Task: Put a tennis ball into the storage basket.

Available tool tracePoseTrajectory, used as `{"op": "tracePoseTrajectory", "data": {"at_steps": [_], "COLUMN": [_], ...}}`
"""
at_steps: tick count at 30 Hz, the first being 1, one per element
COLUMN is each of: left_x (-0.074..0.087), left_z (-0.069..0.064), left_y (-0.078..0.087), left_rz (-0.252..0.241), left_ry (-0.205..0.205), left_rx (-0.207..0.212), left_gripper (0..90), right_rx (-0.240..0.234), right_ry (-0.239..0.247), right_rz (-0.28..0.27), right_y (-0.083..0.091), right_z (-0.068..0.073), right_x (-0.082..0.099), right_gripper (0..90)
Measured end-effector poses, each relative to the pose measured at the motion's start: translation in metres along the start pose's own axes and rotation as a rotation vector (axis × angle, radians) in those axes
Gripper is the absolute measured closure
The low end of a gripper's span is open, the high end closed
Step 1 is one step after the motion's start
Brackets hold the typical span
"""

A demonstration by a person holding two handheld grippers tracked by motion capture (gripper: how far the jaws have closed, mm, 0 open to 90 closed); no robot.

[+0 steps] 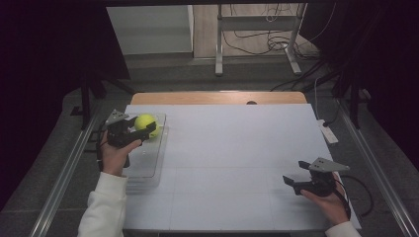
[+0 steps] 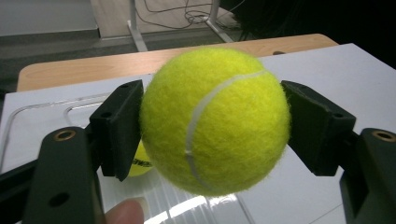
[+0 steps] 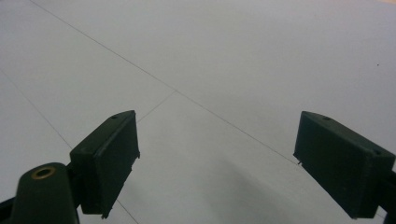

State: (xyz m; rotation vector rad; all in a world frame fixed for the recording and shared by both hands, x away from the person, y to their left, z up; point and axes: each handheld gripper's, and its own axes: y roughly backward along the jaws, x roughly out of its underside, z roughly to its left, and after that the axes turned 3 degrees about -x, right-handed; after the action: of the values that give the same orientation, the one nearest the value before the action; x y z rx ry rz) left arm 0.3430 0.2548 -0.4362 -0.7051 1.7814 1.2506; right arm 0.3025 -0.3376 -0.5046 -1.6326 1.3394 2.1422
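A yellow tennis ball (image 2: 215,121) with a white seam is clamped between both pads of my left gripper (image 2: 212,128), held above a clear plastic tray (image 2: 42,112). From above, that ball (image 1: 146,123) and the left gripper (image 1: 143,129) hang over the tray (image 1: 148,163) at the table's left side. A second yellow ball (image 2: 137,161) lies in the tray, mostly hidden behind the left jaw. My right gripper (image 1: 295,178) rests near the table's front right corner, and its own view shows the right gripper (image 3: 217,163) open over bare white table.
White sheet (image 1: 237,158) covers the table, with a wooden edge (image 1: 217,98) at the back. A white power strip (image 1: 328,131) lies past the right edge. Metal rails run along both sides. A frame's legs (image 1: 257,37) and cables stand on the floor beyond.
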Motion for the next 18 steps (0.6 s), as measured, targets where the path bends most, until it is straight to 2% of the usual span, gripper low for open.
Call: {"op": "tracePoseTrajectory", "data": {"at_steps": [7,18], "left_x": [0.004,0.006], "left_z": [0.009,0.017], "left_y": [0.001,0.003], "left_rz": [0.012,0.022], "left_ry": [0.017,0.021], "left_rx": [-0.027,-0.059], "left_gripper": [26.7,26.7], "right_rx": [0.0,0.003], "right_ry": [0.0,-0.001], "right_rz": [0.0,0.001], "right_y": [0.0,-0.001], "right_z": [0.0,0.0], "right_x": [0.0,0.0], "right_gripper": [14.0,14.0]}}
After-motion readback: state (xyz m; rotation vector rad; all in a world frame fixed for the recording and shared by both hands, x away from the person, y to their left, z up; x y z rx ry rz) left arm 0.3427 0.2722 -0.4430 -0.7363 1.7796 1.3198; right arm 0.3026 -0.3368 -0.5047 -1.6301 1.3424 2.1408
